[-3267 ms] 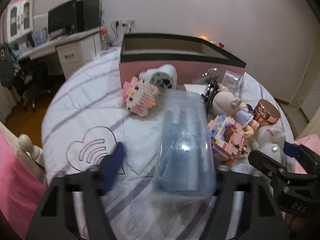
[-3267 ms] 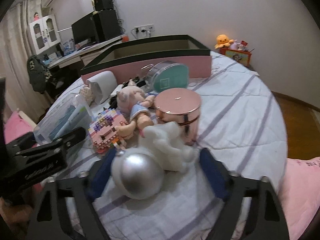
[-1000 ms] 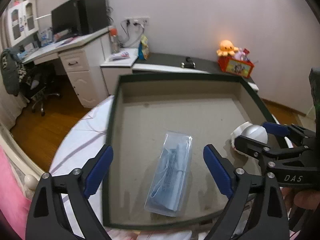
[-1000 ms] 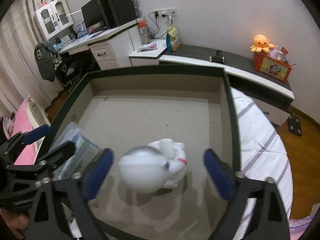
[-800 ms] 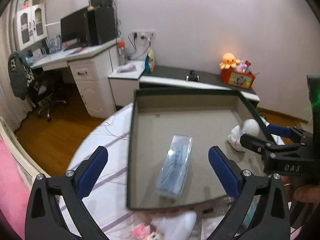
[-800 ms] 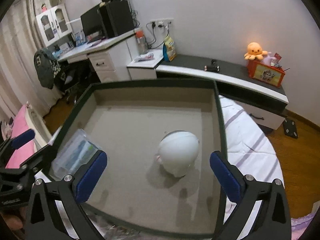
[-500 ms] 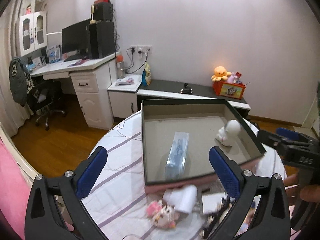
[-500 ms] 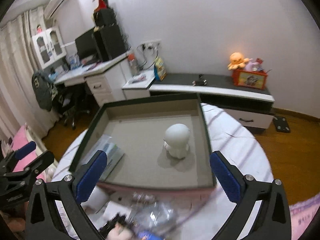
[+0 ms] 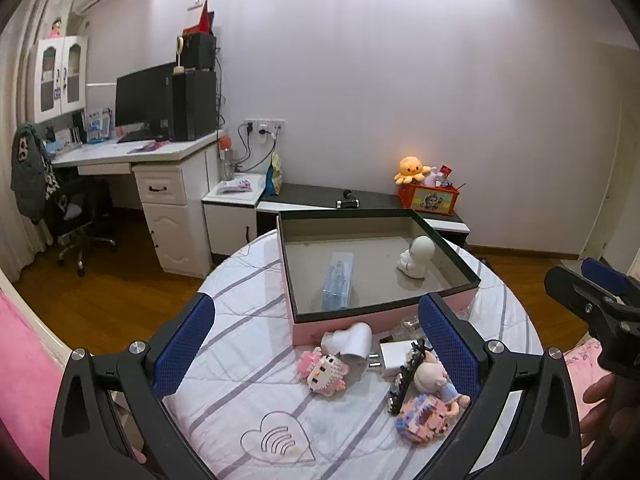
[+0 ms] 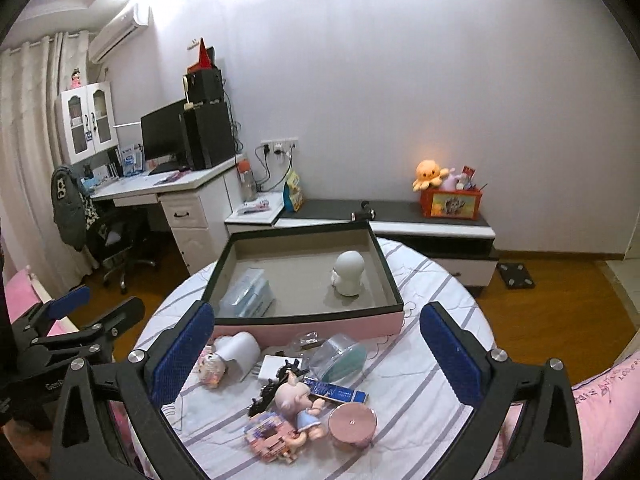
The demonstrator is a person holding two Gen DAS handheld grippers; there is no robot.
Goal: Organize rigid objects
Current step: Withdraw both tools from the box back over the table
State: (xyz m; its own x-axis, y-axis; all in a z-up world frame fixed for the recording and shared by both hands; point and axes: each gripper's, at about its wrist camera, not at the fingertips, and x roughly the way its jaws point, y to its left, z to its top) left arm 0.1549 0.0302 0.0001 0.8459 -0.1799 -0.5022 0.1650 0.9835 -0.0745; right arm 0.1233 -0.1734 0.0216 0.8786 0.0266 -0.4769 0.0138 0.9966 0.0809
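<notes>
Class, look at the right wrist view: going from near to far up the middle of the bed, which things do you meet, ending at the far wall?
Pink round tin → pig-faced doll → clear round container with teal lid → pink box → white round-headed figure inside it → low dark-topped cabinet.

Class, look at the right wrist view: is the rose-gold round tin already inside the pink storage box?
No. The rose-gold round tin sits on the striped bedspread, outside the pink storage box, near the pig doll.
</notes>
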